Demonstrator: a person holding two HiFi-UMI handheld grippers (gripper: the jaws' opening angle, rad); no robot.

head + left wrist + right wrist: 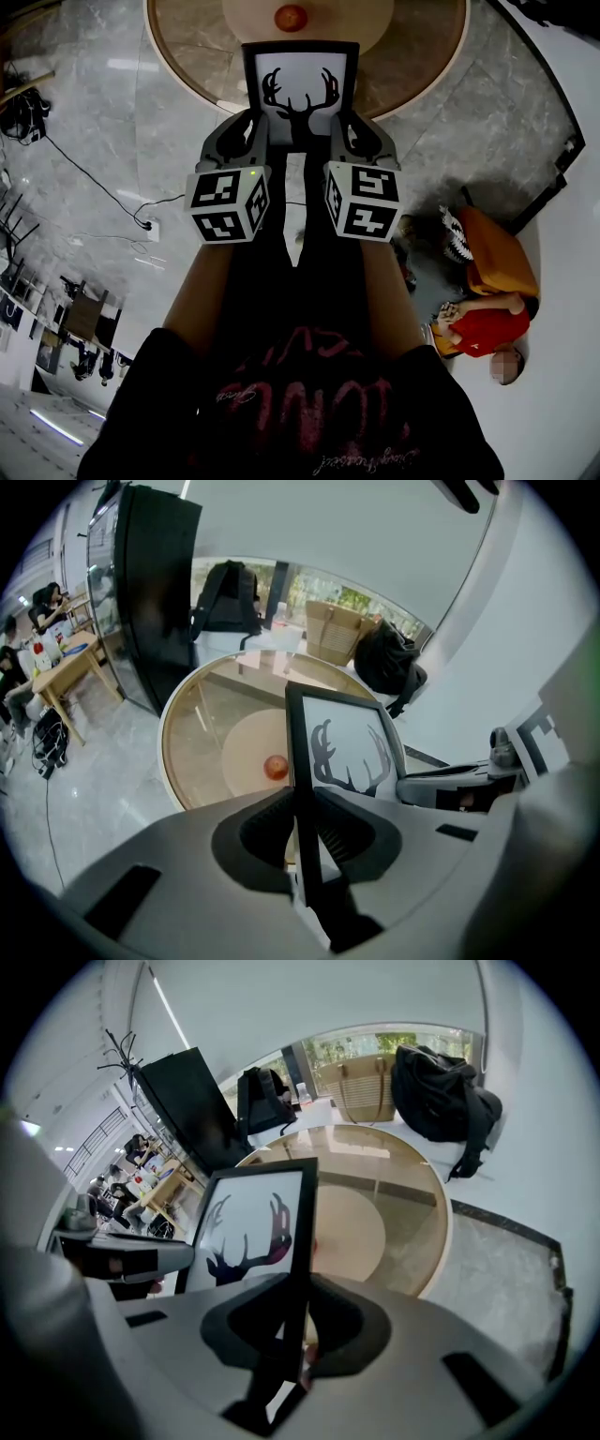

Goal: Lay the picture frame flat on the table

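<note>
Over the near rim of the round table (187,66), the picture frame (300,94) was held between the two grippers, its white print of a black antlered stag facing up toward the head camera; whether its lower edge touched anything could not be told. The left gripper (246,131) pinched the frame's left edge; in the left gripper view its jaws were pressed onto the thin black border (302,789). The right gripper (356,131) clamped the opposite edge in the same way, the border (298,1269) standing between its jaws. A small red round thing (291,17) lay on the pale disc at the table's middle, well beyond the frame. Grey marbled floor (84,141) surrounded the table.
</note>
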